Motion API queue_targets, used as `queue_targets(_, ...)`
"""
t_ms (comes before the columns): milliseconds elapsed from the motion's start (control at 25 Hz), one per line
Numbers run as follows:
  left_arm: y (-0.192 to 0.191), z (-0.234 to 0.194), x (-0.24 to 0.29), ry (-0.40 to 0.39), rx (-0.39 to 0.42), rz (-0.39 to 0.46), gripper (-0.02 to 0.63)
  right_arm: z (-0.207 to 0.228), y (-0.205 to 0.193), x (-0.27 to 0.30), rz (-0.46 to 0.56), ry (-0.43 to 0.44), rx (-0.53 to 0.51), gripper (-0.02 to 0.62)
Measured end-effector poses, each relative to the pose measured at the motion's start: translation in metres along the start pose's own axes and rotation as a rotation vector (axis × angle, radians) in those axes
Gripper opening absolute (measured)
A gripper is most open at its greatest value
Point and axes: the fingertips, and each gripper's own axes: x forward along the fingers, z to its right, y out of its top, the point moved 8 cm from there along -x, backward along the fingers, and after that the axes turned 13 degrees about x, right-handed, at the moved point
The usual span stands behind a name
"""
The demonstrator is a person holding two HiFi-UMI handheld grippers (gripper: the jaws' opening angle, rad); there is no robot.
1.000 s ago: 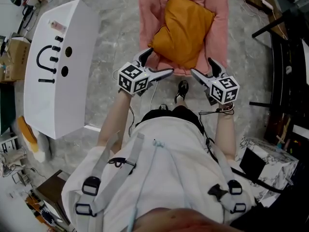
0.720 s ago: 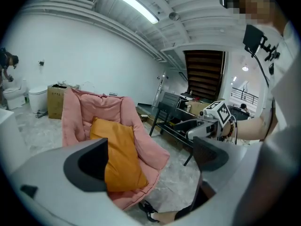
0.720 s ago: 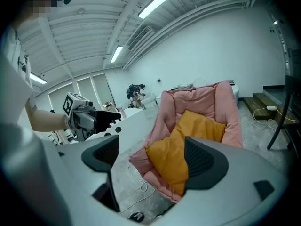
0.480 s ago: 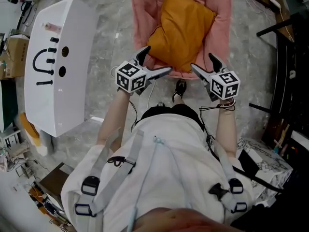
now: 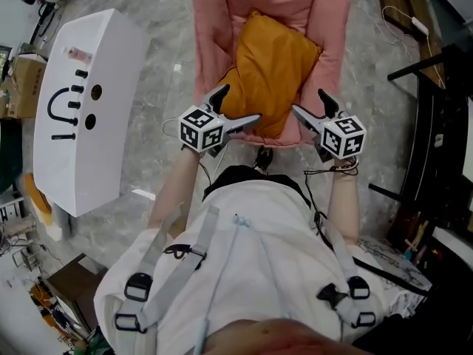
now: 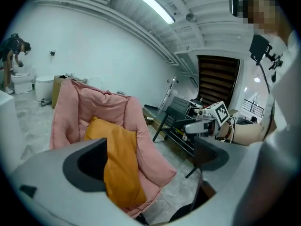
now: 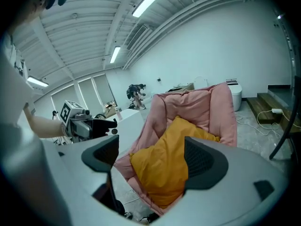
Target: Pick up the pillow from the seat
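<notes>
left claw: my left claw [image 5: 240, 103], jaws wide apart, gripping nothing; tips are at the pillow's lower left corner, and from the head view I can't tell if they touch it.
right claw: my right claw [image 5: 308, 102], jaws also spread open, nothing held; it hovers just off the pillow's lower right edge, over the seat's front rim.
pillow: mustard-orange soft fabric pillow [image 5: 270, 72] lies in the seat, tilted, upper part leaning on the backrest, lower end near the seat's front edge. Not lifted.
pillow in claw views: in both gripper views it shows in the gap between the jaws, further ahead, with neither pad pressing on it.
seat: padded pink fabric armchair [image 5: 211, 21] with puffy side walls around the pillow, standing on the floor straight ahead of me.
claws relative: one on each side of the pillow's lower end, both pointing toward the chair, roughly level with each other.
table: white box-shaped table [image 5: 111, 50] to my left, well apart from the chair, with black marks on its top.
floor: grey marbled floor [image 5: 162, 58] around the chair.
right side: black metal frame [image 5: 429, 58] near the chair's right side; a white cable [image 5: 403, 21] lies on the floor by it.
</notes>
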Motion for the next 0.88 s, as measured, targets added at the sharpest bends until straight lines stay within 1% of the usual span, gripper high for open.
queue_targets(120,-0.003,0.0,0.015,-0.002,0.004,-0.038,0.557,0.014,-0.001,0.0,-0.011,0.007,0.008,0.416)
queue_targets(240,-0.002,-0.008,0.02,0.014,-0.026,-0.046,0.56,0.026,0.005,0.007,-0.021,0.016,0.017,0.416)
queue_targets(440,0.001,-0.026,0.028,0.04,-0.033,-0.079,0.561,0.042,0.014,0.014,-0.021,0.024,0.041,0.416)
queue_targets(600,-0.003,-0.048,0.036,0.018,-0.035,-0.123,0.561,0.054,0.014,0.025,-0.015,0.01,0.08,0.416)
queue_targets(760,-0.012,-0.064,0.049,0.003,-0.078,-0.141,0.566,0.072,0.015,0.029,0.001,-0.005,0.139,0.416)
queue_targets(880,-0.018,-0.077,0.06,-0.007,-0.099,-0.154,0.572,0.085,0.016,0.036,-0.015,-0.019,0.148,0.416)
